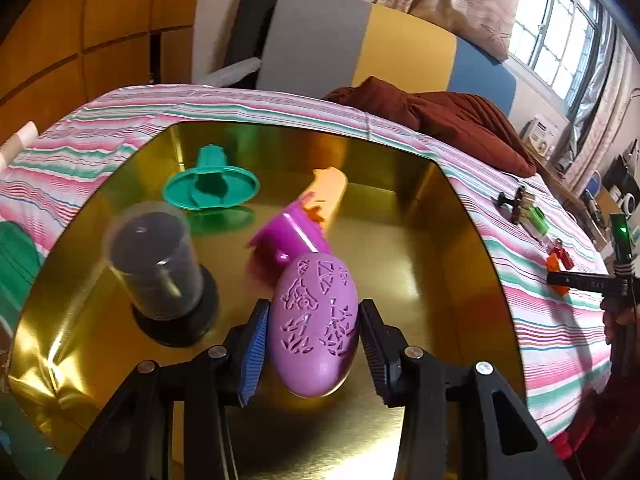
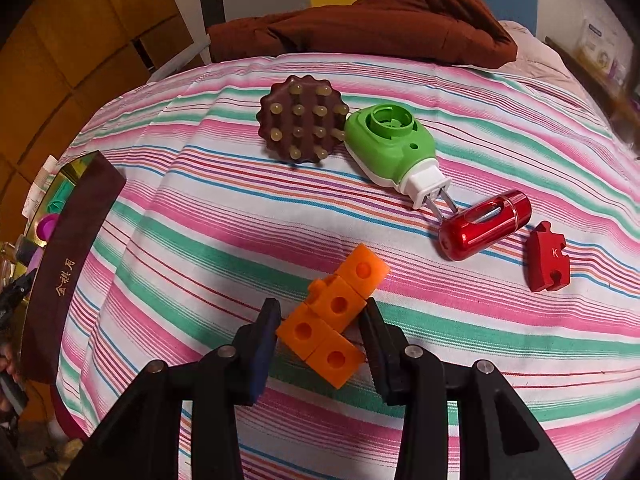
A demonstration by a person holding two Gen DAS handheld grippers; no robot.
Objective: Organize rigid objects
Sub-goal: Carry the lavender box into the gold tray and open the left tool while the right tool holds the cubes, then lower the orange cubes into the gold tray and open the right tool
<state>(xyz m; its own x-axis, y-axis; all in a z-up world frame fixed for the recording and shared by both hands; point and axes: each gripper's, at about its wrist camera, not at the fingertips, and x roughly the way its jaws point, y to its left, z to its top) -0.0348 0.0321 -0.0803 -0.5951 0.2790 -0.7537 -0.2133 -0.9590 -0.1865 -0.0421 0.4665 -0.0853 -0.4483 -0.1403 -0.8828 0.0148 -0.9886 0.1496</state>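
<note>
Holding a purple egg-shaped piece (image 1: 314, 326) over the gold-lined box (image 1: 416, 280), left gripper (image 1: 312, 340) is clamped on its sides. Inside the box, left to right: clear-capped black cylinder (image 1: 160, 264), teal lid (image 1: 212, 190), magenta cup (image 1: 294, 234). Right gripper (image 2: 320, 340) straddles the orange linked cubes (image 2: 334, 314) on the striped cloth (image 2: 200, 220); pad contact cannot be told.
</note>
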